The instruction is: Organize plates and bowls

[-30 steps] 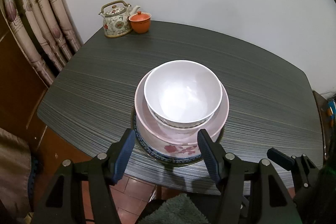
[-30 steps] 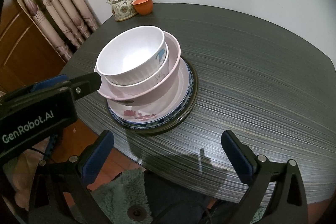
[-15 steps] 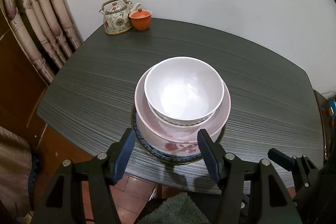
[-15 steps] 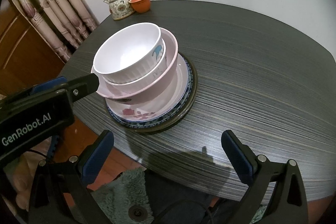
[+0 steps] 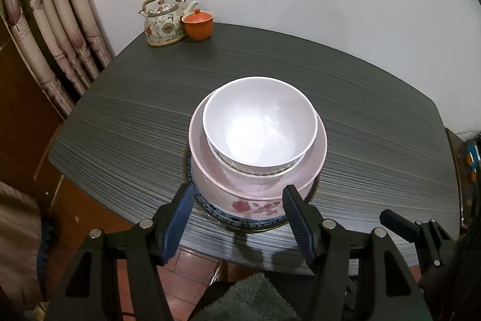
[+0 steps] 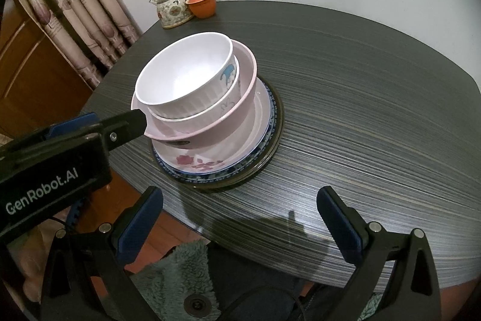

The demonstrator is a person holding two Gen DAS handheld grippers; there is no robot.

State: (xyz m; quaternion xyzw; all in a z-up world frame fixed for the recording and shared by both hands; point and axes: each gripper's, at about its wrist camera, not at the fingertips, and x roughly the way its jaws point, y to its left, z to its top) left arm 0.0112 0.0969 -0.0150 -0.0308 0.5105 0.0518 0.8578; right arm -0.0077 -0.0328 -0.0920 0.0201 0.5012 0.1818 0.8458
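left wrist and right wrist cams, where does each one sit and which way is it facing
Left wrist: on the left gripper, angled down at the white bowl topping the stack; open fingers frame it.
Right wrist: on the right gripper, right of the stack, facing the pink bowl; the left gripper enters from the left.
Shared: stack, teapot, orange cup, dark table.

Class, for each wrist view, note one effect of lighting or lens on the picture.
Left wrist view: glare whitens the inside of the top bowl; the table edge bows. Right wrist view: gripper shadows fall on the near tabletop; black vignette rings the corners.
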